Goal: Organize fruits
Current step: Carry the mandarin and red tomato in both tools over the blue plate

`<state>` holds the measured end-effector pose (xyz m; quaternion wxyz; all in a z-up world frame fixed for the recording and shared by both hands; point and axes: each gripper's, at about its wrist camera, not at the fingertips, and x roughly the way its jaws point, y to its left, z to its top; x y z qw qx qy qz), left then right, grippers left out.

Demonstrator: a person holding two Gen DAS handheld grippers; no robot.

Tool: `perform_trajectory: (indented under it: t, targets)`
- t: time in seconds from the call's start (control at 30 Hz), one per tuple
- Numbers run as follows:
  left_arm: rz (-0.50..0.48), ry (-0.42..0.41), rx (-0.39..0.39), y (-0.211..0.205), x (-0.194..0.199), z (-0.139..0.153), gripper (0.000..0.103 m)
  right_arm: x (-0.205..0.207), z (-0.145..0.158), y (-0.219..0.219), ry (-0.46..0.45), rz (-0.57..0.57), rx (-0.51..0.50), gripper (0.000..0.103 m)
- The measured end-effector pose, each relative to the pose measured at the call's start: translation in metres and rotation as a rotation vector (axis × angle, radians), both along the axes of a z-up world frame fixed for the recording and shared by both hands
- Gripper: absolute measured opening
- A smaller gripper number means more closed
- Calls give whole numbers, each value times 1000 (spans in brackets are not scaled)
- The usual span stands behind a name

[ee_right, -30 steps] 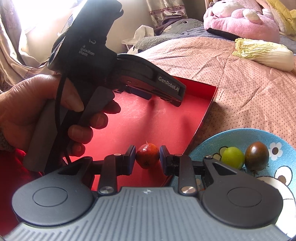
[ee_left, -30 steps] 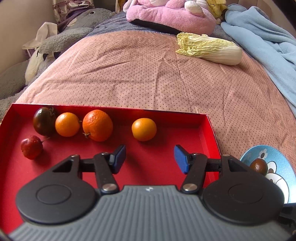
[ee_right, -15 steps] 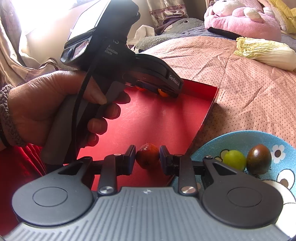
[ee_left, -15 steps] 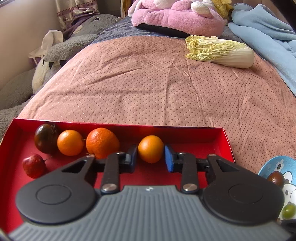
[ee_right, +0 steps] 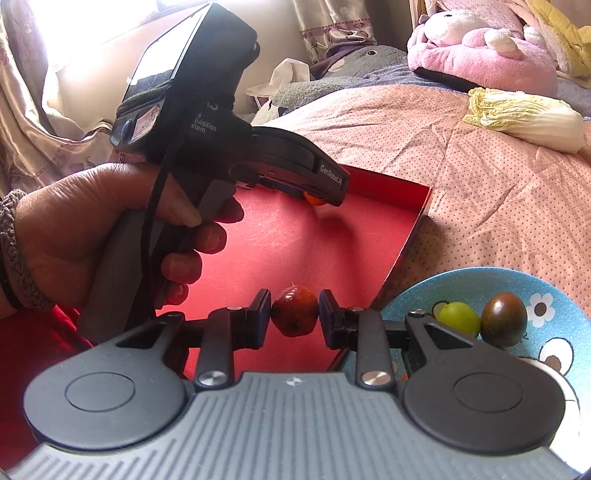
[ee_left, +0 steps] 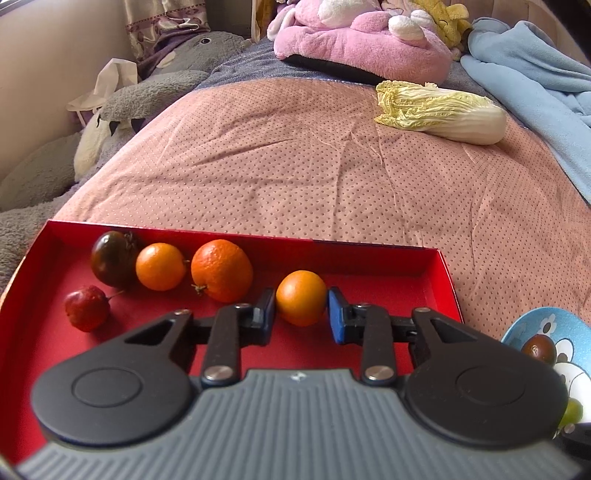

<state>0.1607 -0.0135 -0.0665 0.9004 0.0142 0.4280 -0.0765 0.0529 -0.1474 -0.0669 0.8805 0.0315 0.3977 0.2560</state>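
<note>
Where the left wrist view applies, the left claw point(ee_left: 301, 308) clamps the small orange point(ee_left: 301, 297) inside the red tray point(ee_left: 369, 258), ready for lifting. Right wrist view: the right claw point(ee_right: 294, 314) pinches a small red fruit point(ee_right: 294, 311) above the tray edge, beside the blue bowl point(ee_right: 554, 295).

Daylight illuminates both views. In the right wrist view, a blown-out window point(ee_right: 74, 22) at upper left overexposes the curtain point(ee_right: 22, 110) and washes out detail there. The floor of the red tray point(ee_right: 295, 240) shows a pale glare streak, and a soft shadow falls on it below the left tongs point(ee_right: 314, 195). In the left wrist view, the oranges point(ee_left: 221, 269) cast short, soft shadows and carry faint highlights. Fisheye distortion bows the bed point(ee_left: 314, 166) and tray edges; corners darken. The near grey housing looks slightly soft; distant plush toys point(ee_left: 362, 40) remain reasonably sharp.
</note>
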Motion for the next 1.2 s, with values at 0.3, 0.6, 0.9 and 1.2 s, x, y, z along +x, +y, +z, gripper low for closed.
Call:
perform_trajectory:
  t: [0.3, 0.6, 0.9, 1.2]
  targets:
    - [36, -31, -10, 10, -23, 16, 33, -11, 20, -10, -35, -31, 0, 33]
    - [30, -60, -20, 9, -43, 26, 33, -23, 31, -26, -46, -67, 0, 33]
    - [-19, -81, -3, -8, -57, 28, 33, -29, 35, -47, -55, -107, 2, 33]
    - [-80, -95, -2, -27, -69, 28, 33, -35, 36, -67, -58, -146, 0, 33]
